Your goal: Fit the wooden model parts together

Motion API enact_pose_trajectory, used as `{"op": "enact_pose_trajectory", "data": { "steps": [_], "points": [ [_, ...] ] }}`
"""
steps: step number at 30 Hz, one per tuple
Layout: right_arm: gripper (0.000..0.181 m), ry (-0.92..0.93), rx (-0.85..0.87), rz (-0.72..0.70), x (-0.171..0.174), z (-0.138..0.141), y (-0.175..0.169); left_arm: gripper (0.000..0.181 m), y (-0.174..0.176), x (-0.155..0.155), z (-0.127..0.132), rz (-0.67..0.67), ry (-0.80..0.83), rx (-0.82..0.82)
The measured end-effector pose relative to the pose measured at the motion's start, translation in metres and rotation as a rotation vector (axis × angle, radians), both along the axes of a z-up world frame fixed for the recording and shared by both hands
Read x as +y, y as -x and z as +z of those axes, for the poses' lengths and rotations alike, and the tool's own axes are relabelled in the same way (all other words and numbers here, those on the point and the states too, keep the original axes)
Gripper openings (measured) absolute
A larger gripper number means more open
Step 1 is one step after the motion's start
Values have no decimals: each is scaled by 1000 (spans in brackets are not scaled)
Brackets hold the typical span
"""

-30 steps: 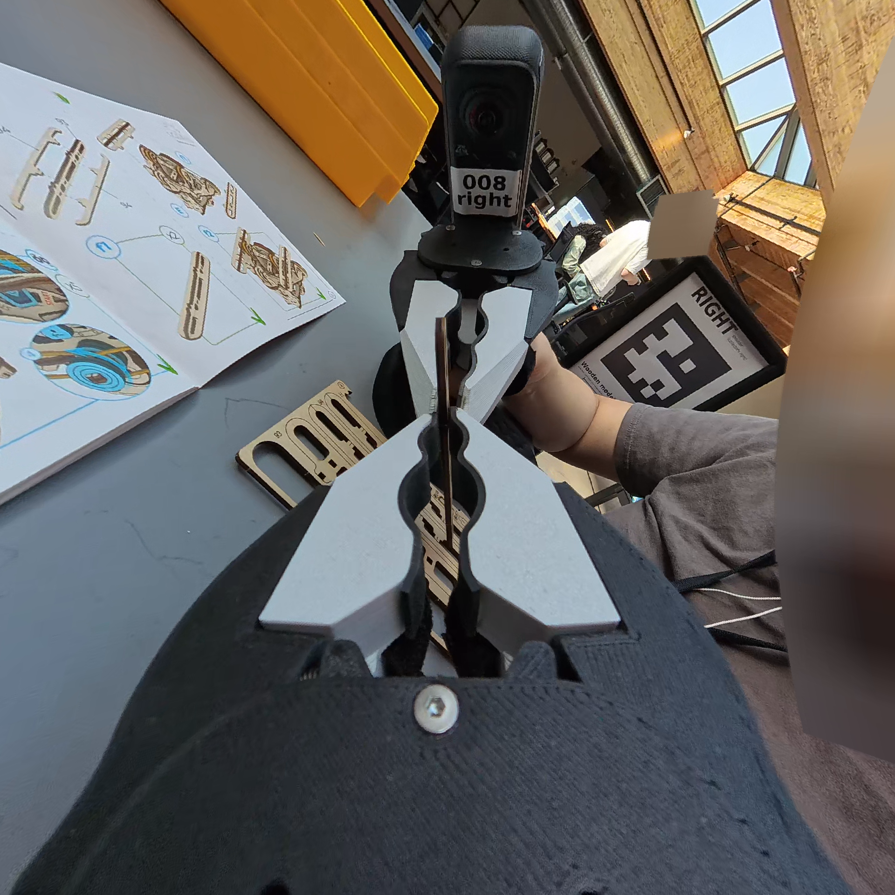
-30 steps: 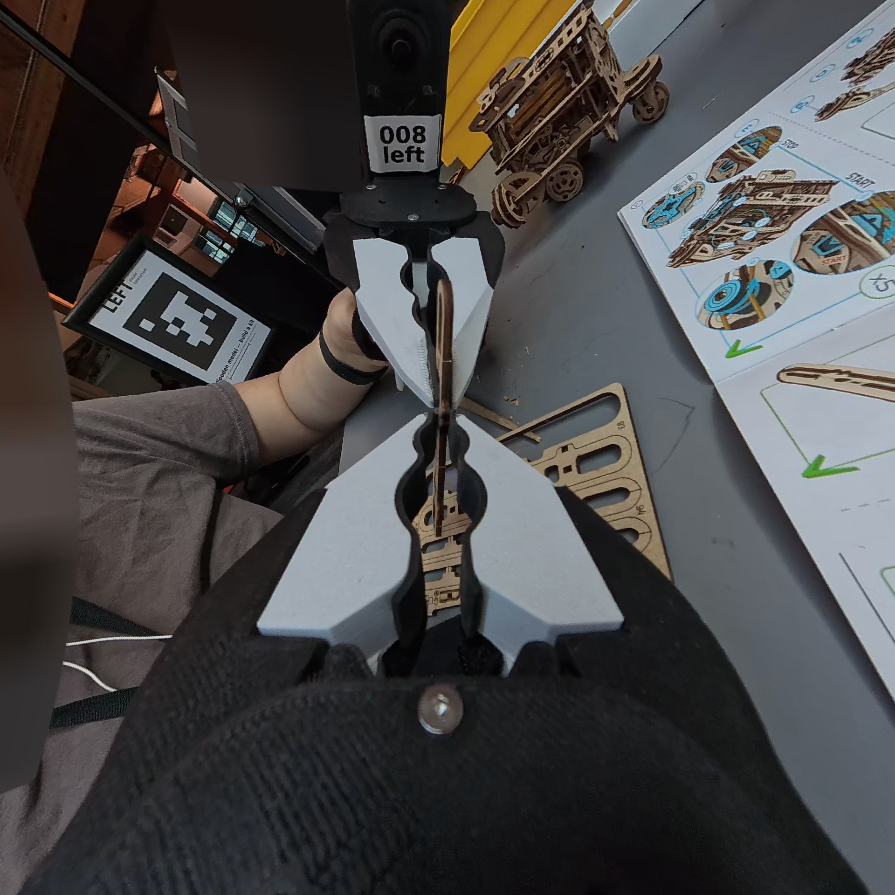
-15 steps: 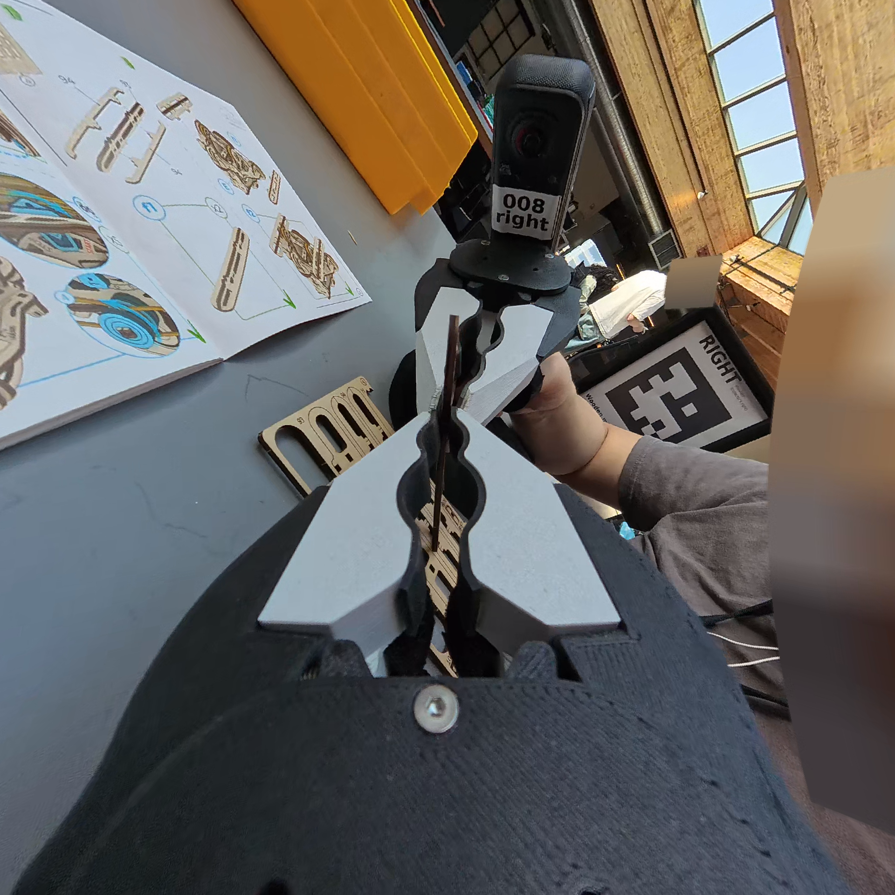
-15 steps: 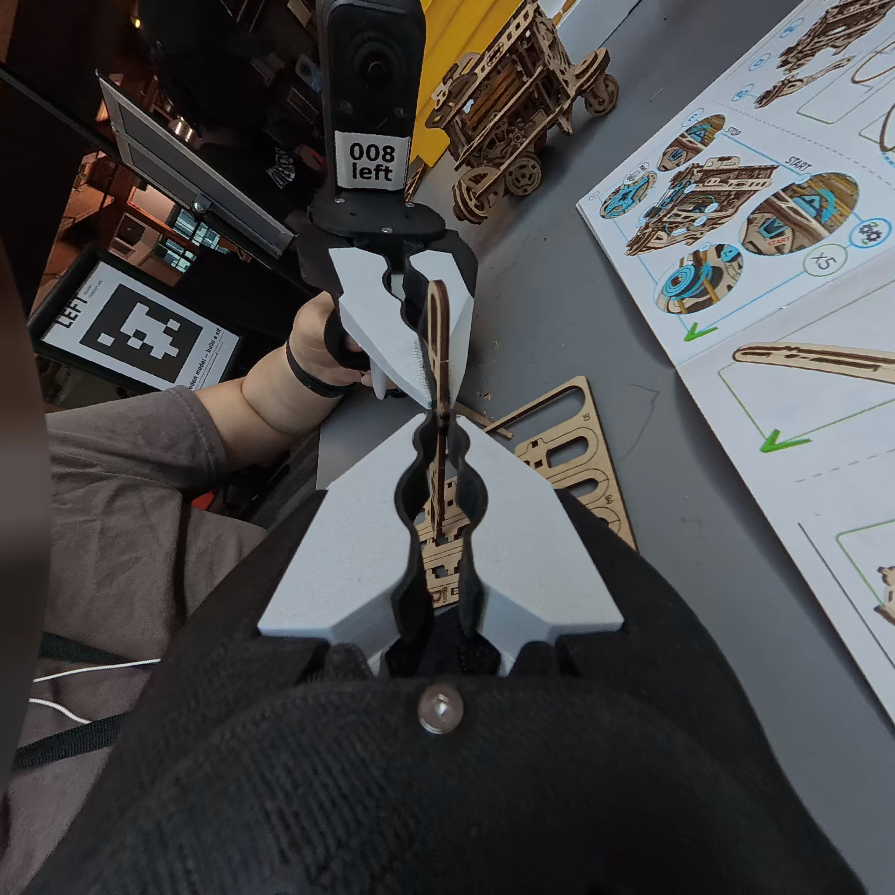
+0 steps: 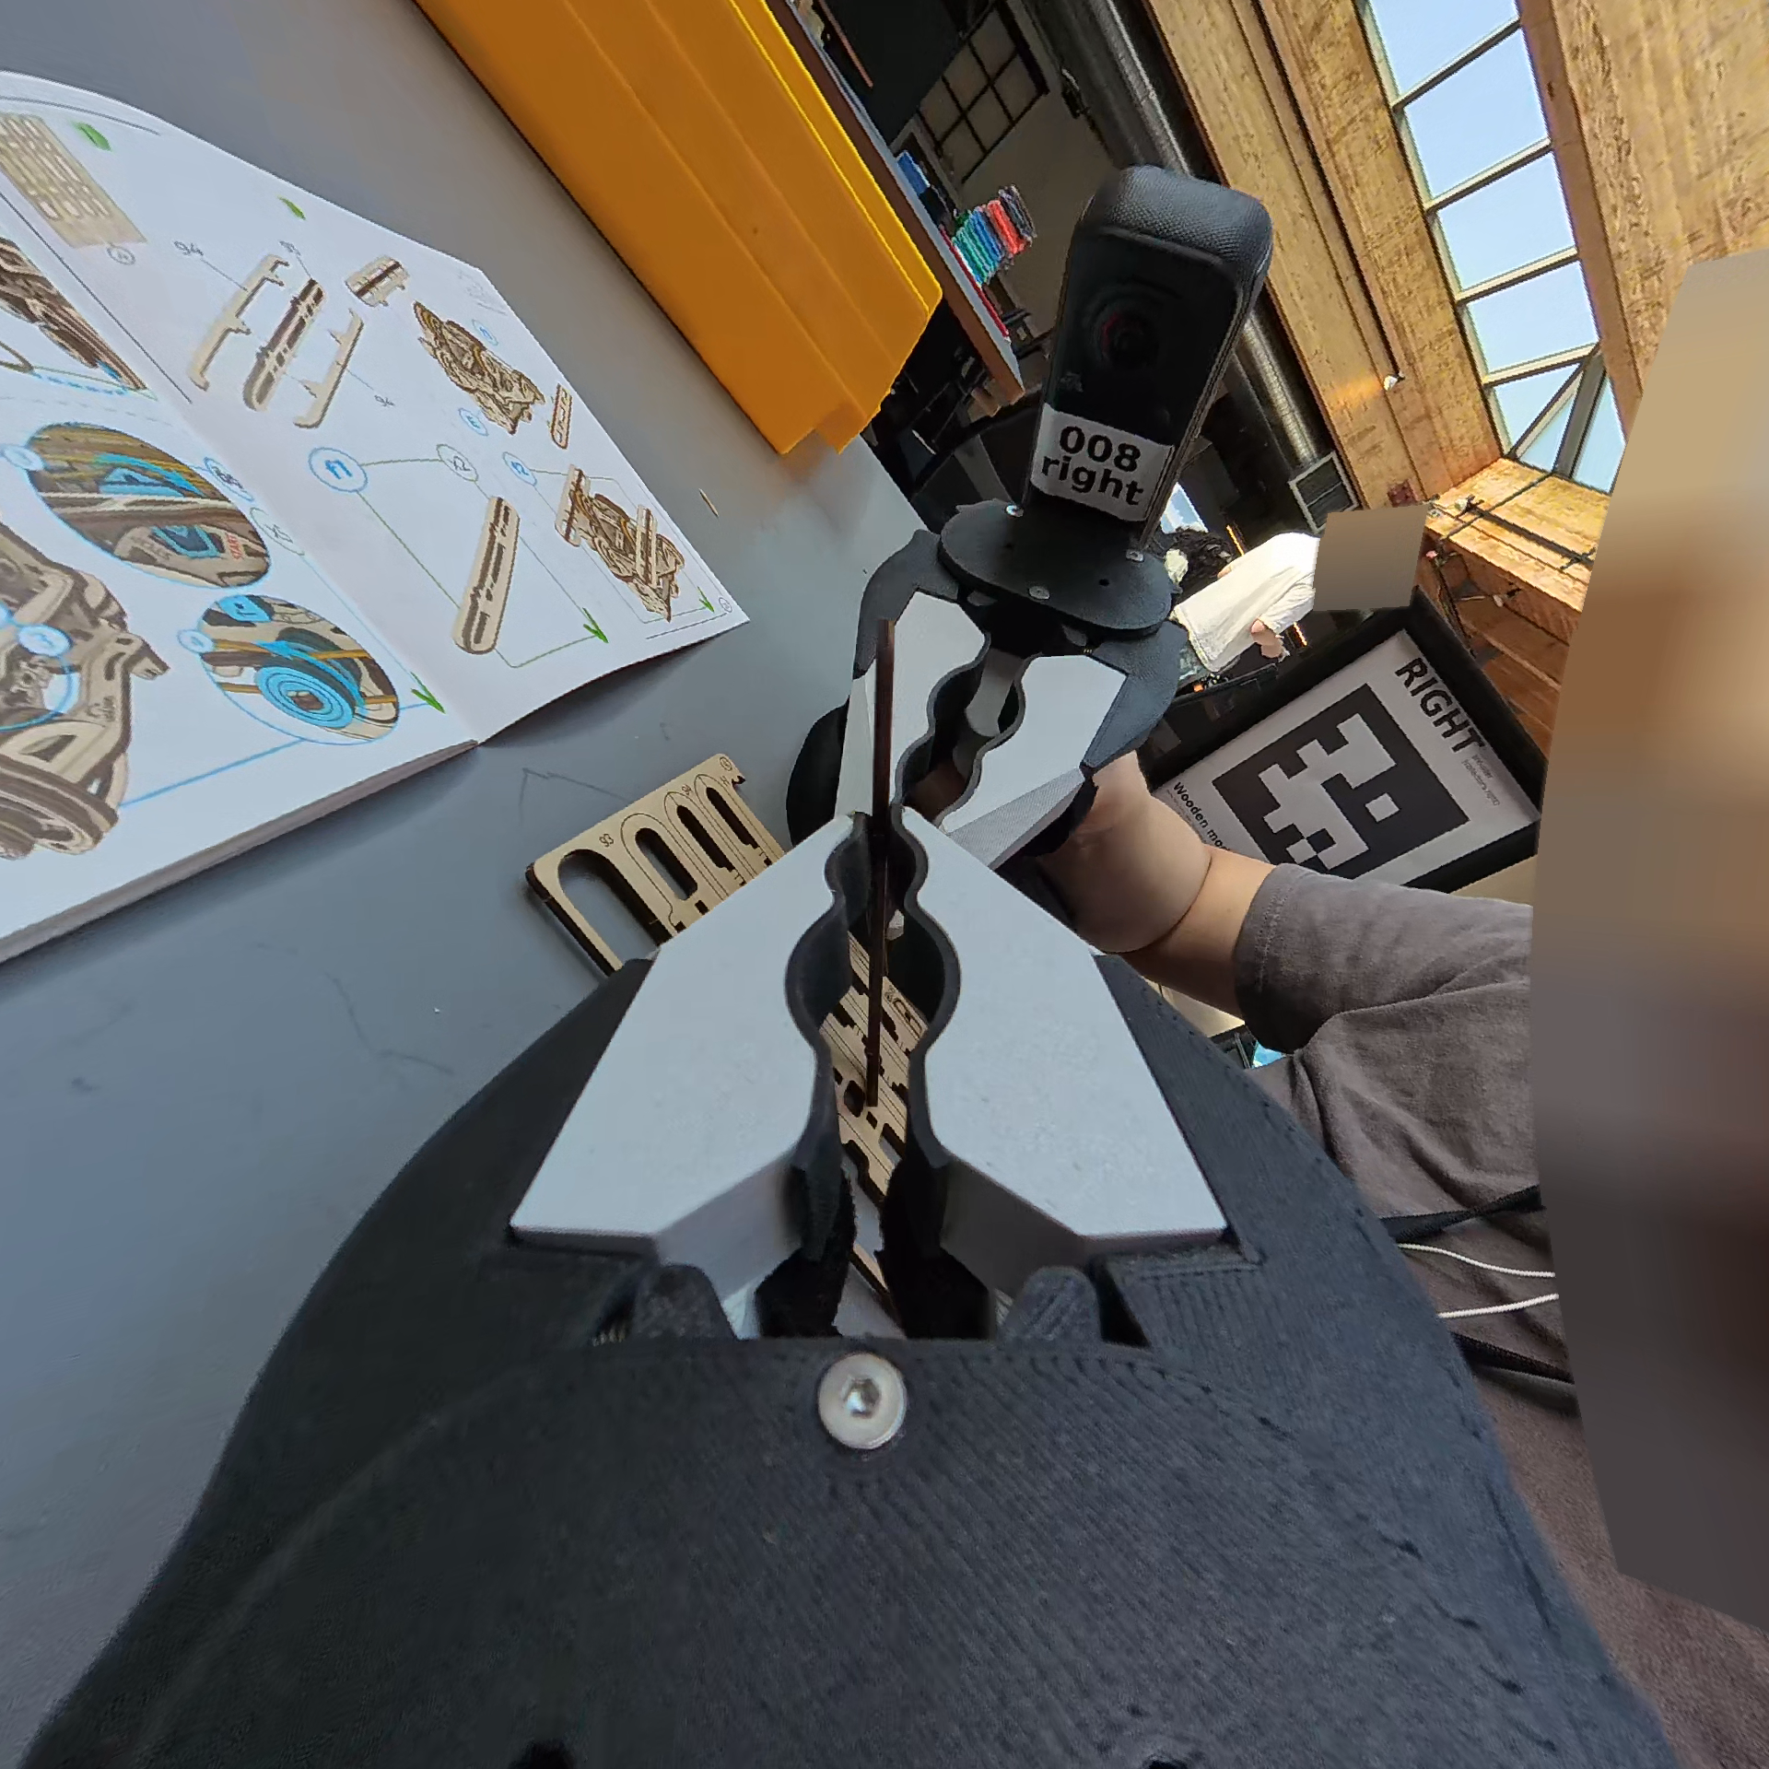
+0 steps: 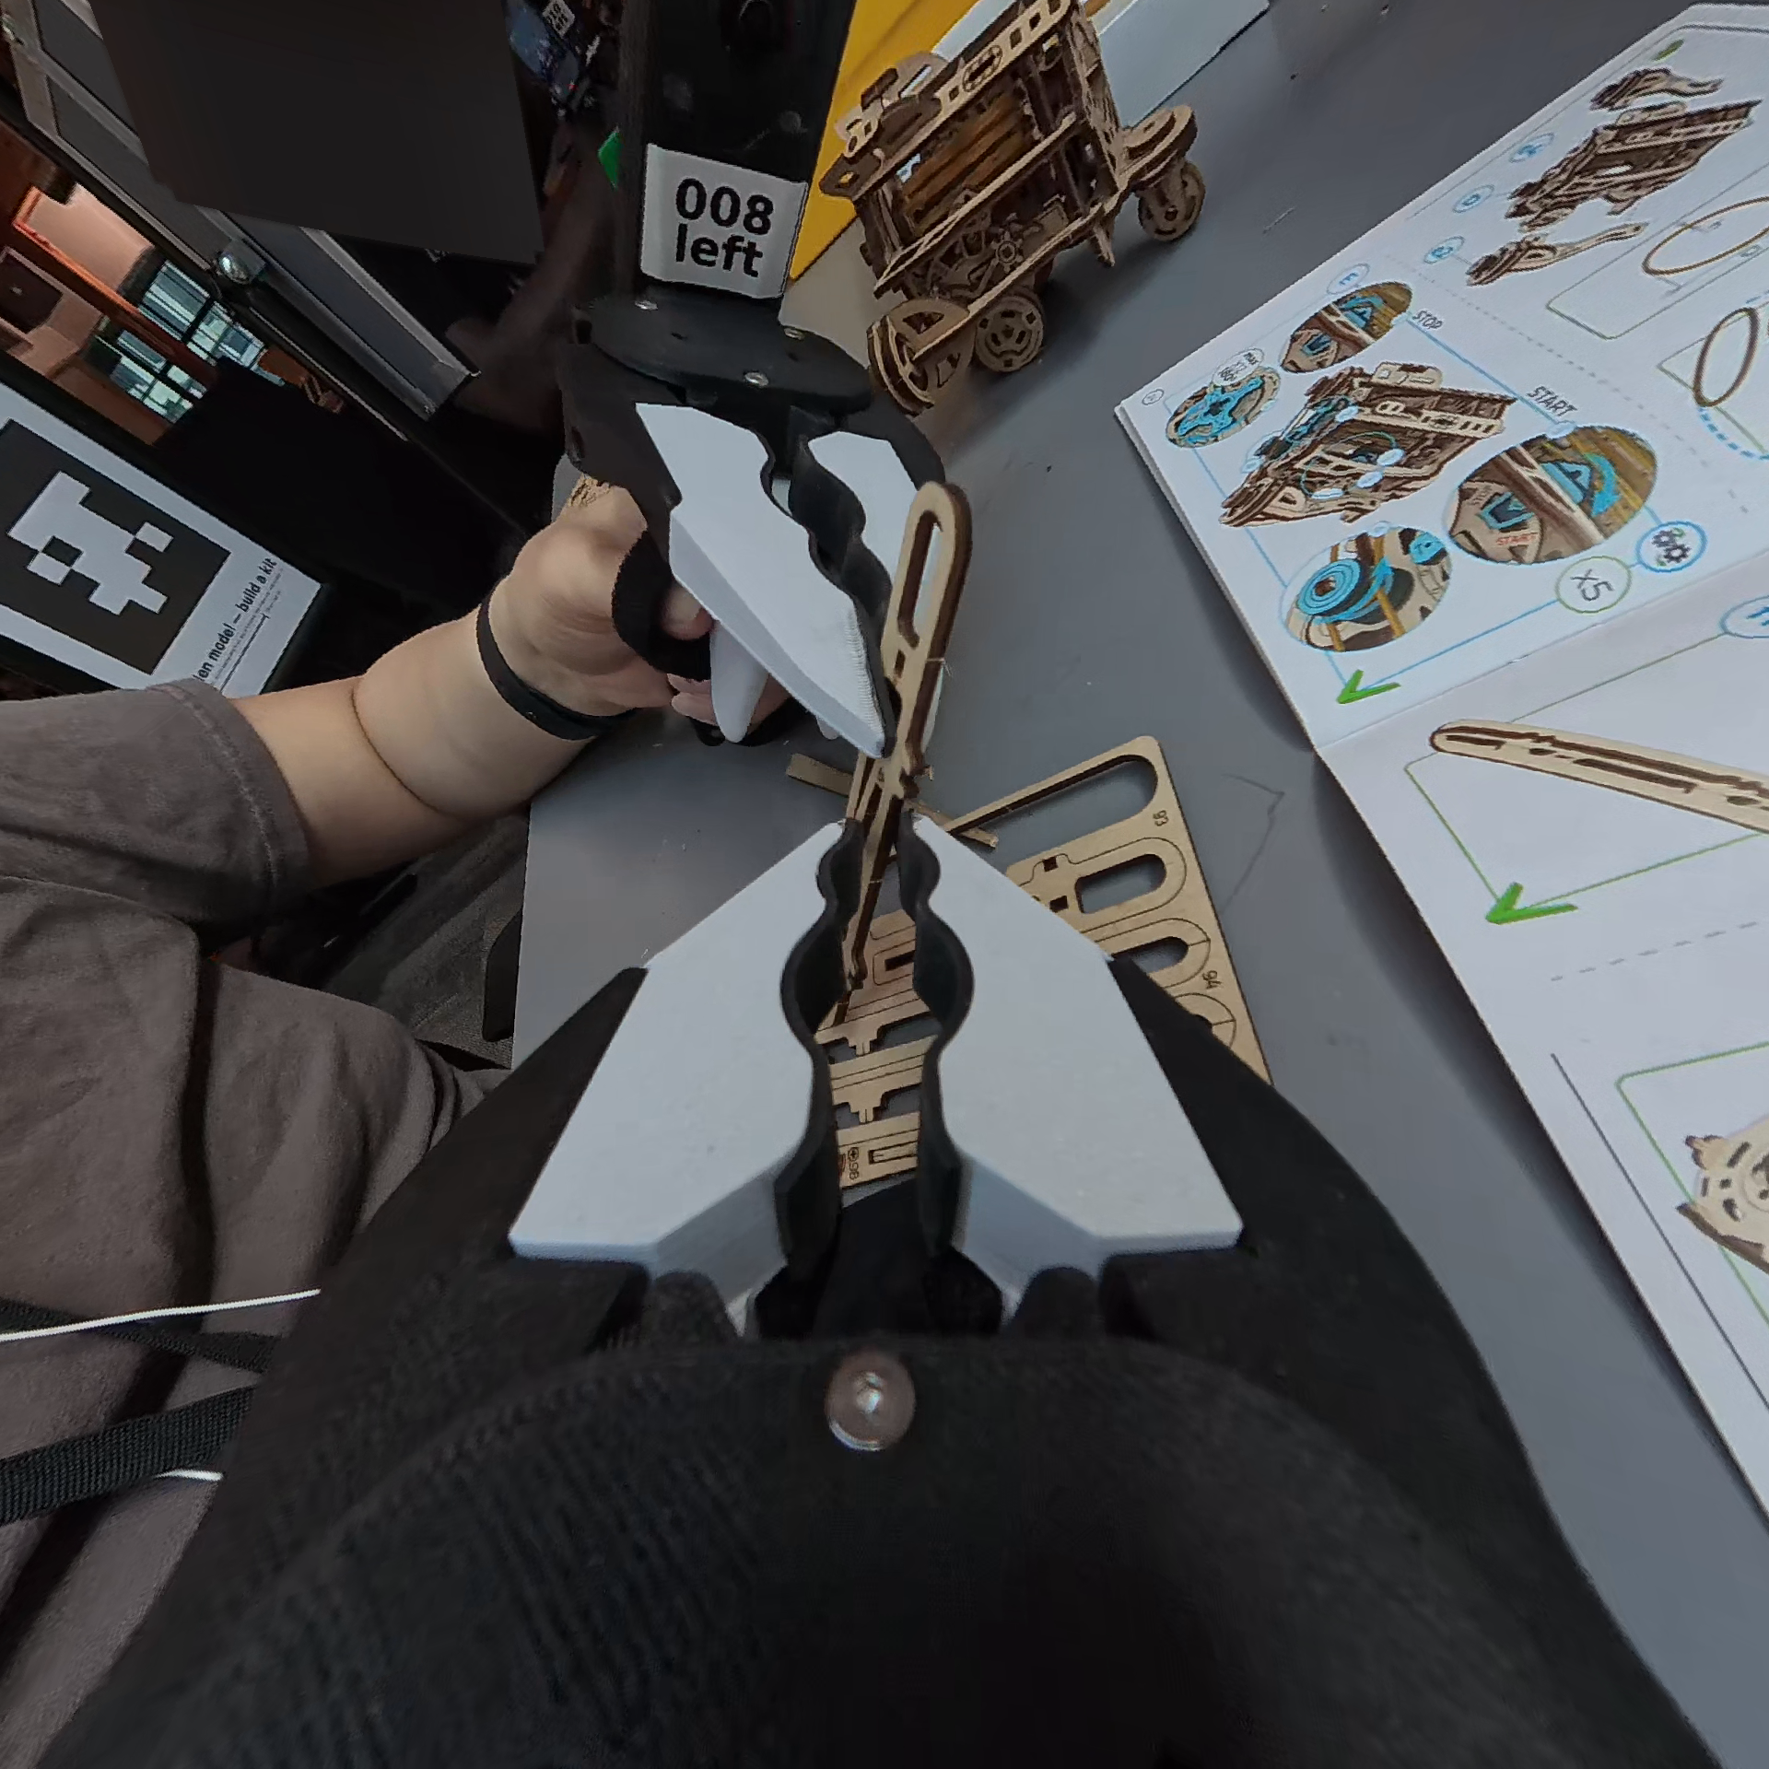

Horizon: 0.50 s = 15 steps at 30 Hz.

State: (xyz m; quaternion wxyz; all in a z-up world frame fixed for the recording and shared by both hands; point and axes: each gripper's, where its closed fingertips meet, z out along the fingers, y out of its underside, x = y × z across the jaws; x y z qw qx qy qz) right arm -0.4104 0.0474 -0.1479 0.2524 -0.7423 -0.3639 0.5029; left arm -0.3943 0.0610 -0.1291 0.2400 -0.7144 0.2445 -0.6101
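My left gripper [image 5: 876, 828] is shut on a thin slotted wooden strip [image 5: 883, 708], seen edge-on, that runs through its tips and back between the fingers. My right gripper [image 6: 876, 828] is shut on the same strip [image 6: 924, 593], whose flat slotted face shows here. The grippers meet tip to tip above the table, at an angle to each other. The right gripper [image 5: 924, 814] leans right in the left wrist view. The left gripper [image 6: 881, 742] leans left in the right wrist view. I cannot tell whether the strip is one part or two joined.
A laser-cut wooden sheet [image 5: 670, 852] with emptied slots lies on the grey table [image 5: 239, 1053] under the grippers. An open instruction booklet [image 6: 1436, 670] lies beside it. A built wooden cart model [image 6: 996, 191] and a yellow bin [image 5: 718, 191] stand at the back. The person's forearm [image 5: 1149, 881] is close. My left and right fingertips are right by each other.
The grippers were in line tip to tip and have twisted apart at an angle. The strip now shows its flat face in the right wrist view. Both stay shut.
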Motion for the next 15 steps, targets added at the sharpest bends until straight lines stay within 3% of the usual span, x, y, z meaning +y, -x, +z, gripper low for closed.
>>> {"op": "enact_pose_trajectory", "data": {
  "steps": [15],
  "points": [
    [3,158,116,66,-7,10,0,0,-4,-5,9,-17,-28,-27]
  ]
}}
